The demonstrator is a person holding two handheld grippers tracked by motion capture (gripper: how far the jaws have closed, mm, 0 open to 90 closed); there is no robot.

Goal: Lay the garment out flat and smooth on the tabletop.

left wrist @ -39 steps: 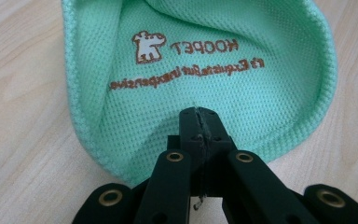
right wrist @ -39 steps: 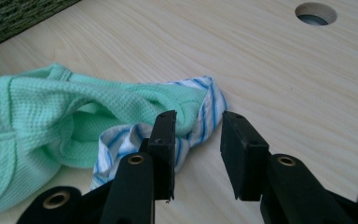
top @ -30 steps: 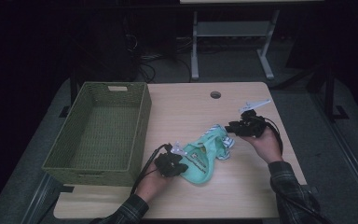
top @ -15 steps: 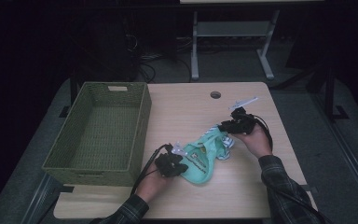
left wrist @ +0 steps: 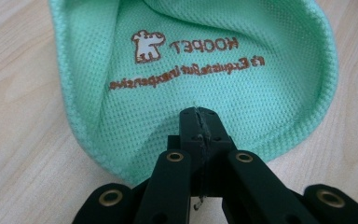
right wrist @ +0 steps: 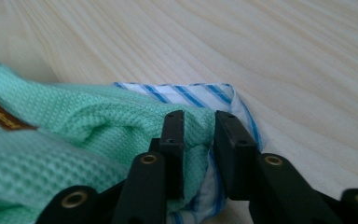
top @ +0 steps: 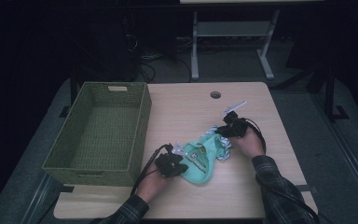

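Note:
A mint-green mesh pet shirt (top: 204,156) with a blue-and-white striped collar lies crumpled on the wooden table (top: 191,105). My left gripper (top: 181,164) sits at the shirt's near left end. Its jaws are shut on the hem of the shirt (left wrist: 191,70), just below the printed logo, as my left gripper (left wrist: 199,114) shows in its own view. My right gripper (top: 220,132) is down at the far right end by the collar. Its jaws have just been closing, and my right gripper (right wrist: 199,123) has bunched green cloth (right wrist: 74,126) and striped collar filling the gap between its pads.
An empty woven green basket (top: 142,126) stands on the left part of the table, close to the left hand. A round cable hole (top: 215,94) sits near the table's far edge. Bare wood lies beyond and to the right of the shirt.
My right hand has moved left and down from beside the shirt onto its collar end, and its jaws have narrowed around the cloth. The left hand and its grip are unchanged.

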